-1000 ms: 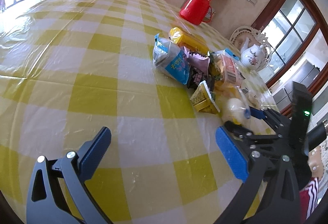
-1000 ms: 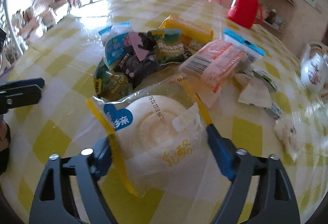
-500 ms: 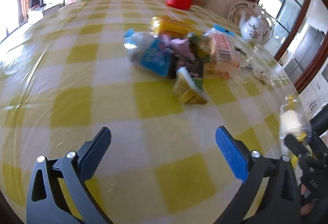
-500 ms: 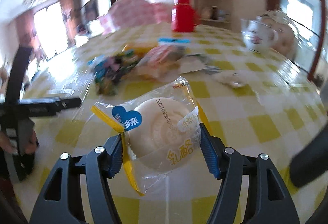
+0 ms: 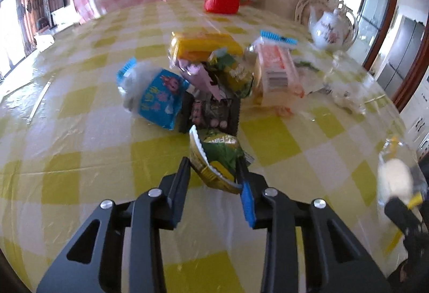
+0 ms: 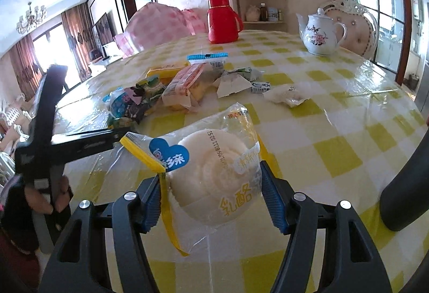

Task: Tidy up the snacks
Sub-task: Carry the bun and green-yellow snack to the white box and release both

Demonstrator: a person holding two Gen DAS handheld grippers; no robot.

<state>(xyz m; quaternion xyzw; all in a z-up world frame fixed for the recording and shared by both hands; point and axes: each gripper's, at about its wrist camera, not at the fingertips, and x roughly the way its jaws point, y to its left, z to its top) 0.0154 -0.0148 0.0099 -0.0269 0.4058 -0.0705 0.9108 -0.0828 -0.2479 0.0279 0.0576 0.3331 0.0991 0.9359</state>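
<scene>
Bare yellow-checked tablecloth [image 5: 67,137] is lying open on the near side and far out to the left, giving a gripper free passage there. The snack pile [image 5: 211,78] is blocking the middle of the table. Crumpled wrappers [image 6: 287,94] are cluttering the cloth to its right, while the red thermos [image 6: 222,19] and the teapot [image 6: 321,36] are standing at the far edge, with clear cloth between them.

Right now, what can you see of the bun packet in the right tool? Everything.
The bun packet is a clear, crinkly plastic wrapper with yellow edge strips, a blue heart label and yellow print, holding one round, pale, smooth bun. It sits tilted between the blue pads of the right tool, which press on both its sides and hold it above the checked tablecloth, apart from the snack pile. The wrapper's loose end sticks out to the upper left.
</scene>
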